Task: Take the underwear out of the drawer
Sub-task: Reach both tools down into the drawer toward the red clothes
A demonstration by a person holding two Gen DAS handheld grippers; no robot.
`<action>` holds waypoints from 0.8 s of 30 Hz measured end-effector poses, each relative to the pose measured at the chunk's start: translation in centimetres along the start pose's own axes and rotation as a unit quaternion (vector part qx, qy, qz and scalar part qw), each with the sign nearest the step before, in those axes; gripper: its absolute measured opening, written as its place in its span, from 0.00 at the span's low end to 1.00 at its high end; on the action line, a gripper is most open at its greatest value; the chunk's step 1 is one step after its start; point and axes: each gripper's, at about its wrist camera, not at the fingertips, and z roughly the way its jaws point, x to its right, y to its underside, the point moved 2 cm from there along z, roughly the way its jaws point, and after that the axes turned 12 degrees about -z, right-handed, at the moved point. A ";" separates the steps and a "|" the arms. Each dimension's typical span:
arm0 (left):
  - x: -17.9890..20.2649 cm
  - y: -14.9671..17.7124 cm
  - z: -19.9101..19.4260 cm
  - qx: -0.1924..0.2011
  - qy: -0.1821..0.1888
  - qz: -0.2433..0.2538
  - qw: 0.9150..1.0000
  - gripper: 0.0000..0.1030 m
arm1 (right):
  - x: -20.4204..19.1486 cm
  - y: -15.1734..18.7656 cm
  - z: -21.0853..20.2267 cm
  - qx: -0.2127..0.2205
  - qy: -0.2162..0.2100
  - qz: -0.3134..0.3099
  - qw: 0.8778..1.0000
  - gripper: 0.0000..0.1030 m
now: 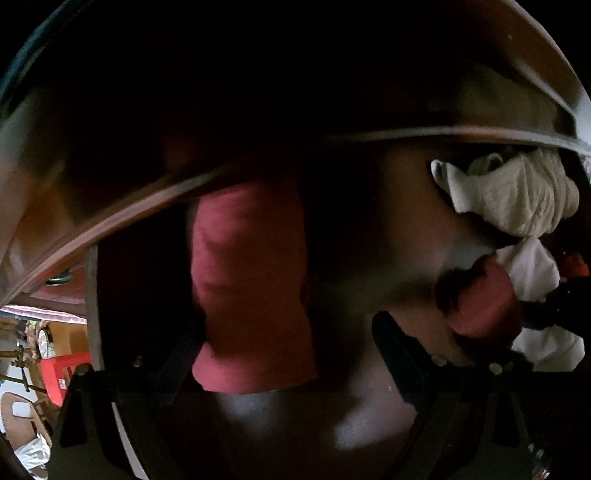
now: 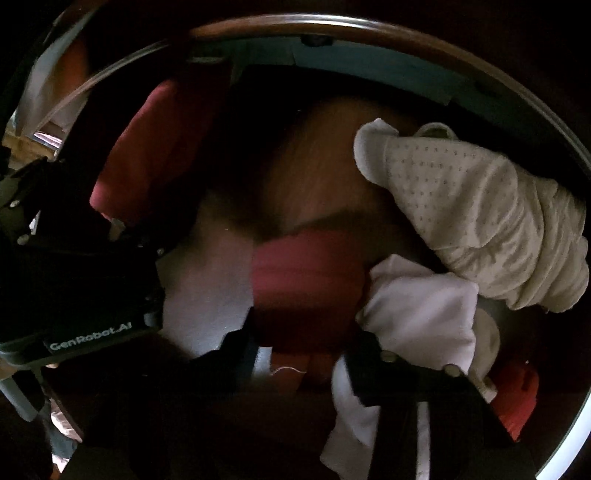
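Note:
I look into a dark wooden drawer (image 2: 314, 158). In the left wrist view a rolled maroon garment (image 1: 251, 288) lies between my left gripper's (image 1: 288, 354) open fingers. A second maroon roll (image 1: 484, 302) lies to the right beside cream (image 1: 517, 195) and white (image 1: 532, 269) cloth. In the right wrist view my right gripper (image 2: 306, 350) is open around a maroon roll (image 2: 306, 284), with a white garment (image 2: 424, 306) against its right finger (image 2: 391, 373). A dotted cream garment (image 2: 480, 221) lies at the right. The left gripper's black body (image 2: 74, 280) is at the left by the other maroon roll (image 2: 147, 147).
The drawer's front rim (image 1: 110, 218) arcs across the left wrist view, with a red plastic stool (image 1: 62, 373) and room clutter beyond it at lower left. A red item (image 2: 517, 395) lies at the drawer's lower right corner. The drawer's back edge (image 2: 332, 26) curves overhead.

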 end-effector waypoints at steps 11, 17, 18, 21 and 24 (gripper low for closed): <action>0.6 1.0 -0.6 0.014 0.027 -0.001 1.000 0.56 | 0.9 2.7 -1.9 0.039 -0.102 0.046 0.993 0.28; 1.4 1.3 -0.7 0.004 0.053 0.008 0.999 0.41 | 0.7 3.7 -3.2 0.064 -0.122 0.058 0.989 0.29; 1.6 1.8 -0.9 -0.002 0.064 0.015 0.998 0.40 | 1.1 4.0 -3.5 0.065 -0.125 0.058 0.988 0.28; 2.5 2.8 -1.7 -0.008 0.079 0.029 0.996 0.40 | 1.8 4.7 -4.4 0.070 -0.134 0.060 0.987 0.28; 2.6 2.4 -2.4 0.006 0.079 0.015 0.997 0.45 | 2.8 4.7 -5.8 0.078 -0.138 0.063 0.985 0.28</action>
